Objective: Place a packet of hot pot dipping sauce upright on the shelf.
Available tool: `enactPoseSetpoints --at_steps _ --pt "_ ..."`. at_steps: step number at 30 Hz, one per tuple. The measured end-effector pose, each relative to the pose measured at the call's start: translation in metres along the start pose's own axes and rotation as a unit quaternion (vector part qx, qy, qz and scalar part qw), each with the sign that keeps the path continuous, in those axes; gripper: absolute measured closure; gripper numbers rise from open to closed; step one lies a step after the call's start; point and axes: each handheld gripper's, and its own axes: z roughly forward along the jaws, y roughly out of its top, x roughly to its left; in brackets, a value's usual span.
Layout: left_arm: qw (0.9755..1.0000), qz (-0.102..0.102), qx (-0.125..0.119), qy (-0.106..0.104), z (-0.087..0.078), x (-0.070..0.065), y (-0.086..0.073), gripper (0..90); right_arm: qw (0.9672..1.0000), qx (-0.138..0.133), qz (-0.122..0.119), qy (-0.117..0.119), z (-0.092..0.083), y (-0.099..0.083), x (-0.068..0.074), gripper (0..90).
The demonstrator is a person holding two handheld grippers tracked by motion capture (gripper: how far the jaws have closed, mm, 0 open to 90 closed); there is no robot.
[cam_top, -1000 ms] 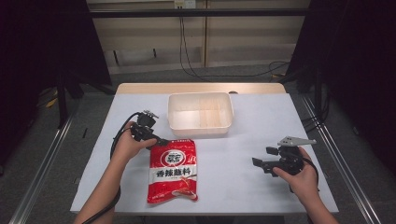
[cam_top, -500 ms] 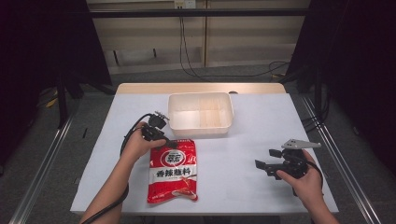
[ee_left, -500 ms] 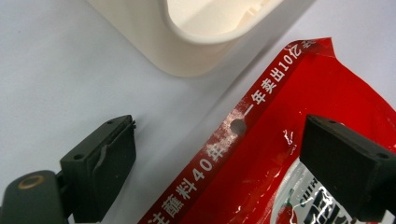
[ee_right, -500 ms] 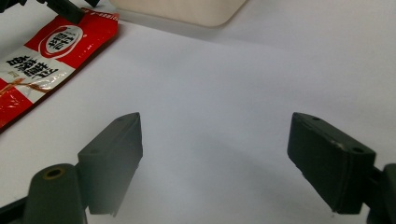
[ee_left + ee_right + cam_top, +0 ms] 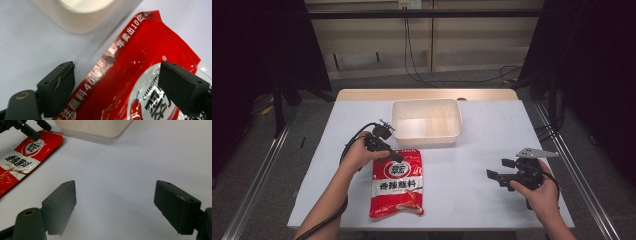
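Left hand-held gripper (image 5: 388,156) slides over the far left corner of the glossy red seasoning pouch (image 5: 398,182), jaws wide, just starting to close; pickup looks imminent. Right hand-held gripper (image 5: 498,176) waits wide near the table's (image 5: 492,125) right edge.

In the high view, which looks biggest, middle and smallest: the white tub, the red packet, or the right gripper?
1. White tub, the biggest, though not by much.
2. Red packet, a little smaller.
3. Right gripper, clearly the smallest.
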Motion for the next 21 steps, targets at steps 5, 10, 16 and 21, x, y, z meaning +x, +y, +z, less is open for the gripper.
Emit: enactPoseSetpoints --at_steps 5,10,16,21 --pt "0.9999 0.007 0.008 -0.001 -0.006 -0.001 0.001 16.6 1.0000 0.005 0.000 0.004 0.002 -0.001 0.002 18.4" --pt "0.9999 -0.007 0.011 -0.004 -0.014 -0.005 0.003 19.7 1.0000 -0.001 0.001 0.001 -0.001 0.000 0.001 18.4" --pt "0.9994 -0.020 0.025 -0.011 -0.024 -0.011 0.001 25.8 1.0000 -0.003 0.002 0.002 -0.002 0.000 0.001 18.4" --pt "0.9990 -0.005 0.044 -0.007 -0.032 -0.018 0.000 28.4 1.0000 -0.003 0.003 0.003 -0.002 0.001 0.001 18.4"
